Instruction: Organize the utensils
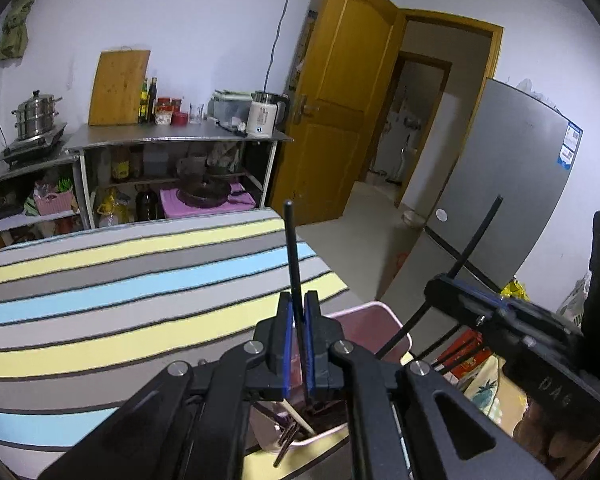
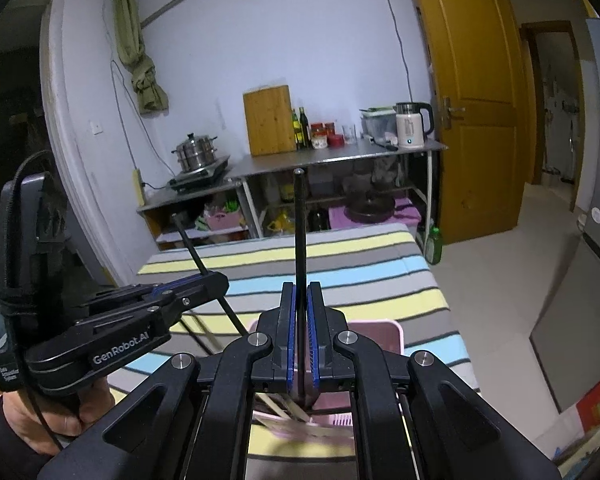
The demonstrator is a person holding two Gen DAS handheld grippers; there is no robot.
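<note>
- Right at the camera, the left gripper [image 1: 299, 308] pinches a thin black chopstick [image 1: 293, 256] that sticks up.
- Just under it sits a pink basket [image 1: 384, 322] with more sticks [image 1: 296, 420] inside.
- The basket rests near the edge of a striped cloth [image 1: 120, 280].
- The right gripper [image 2: 300, 300] also pinches a black chopstick [image 2: 299, 232], standing straight up, above the same pink basket [image 2: 380, 330].
- A hand [image 2: 56, 420] holds the left gripper from below.
- Far back, a counter [image 2: 332, 158] holds a white kettle [image 2: 410, 126].
</note>
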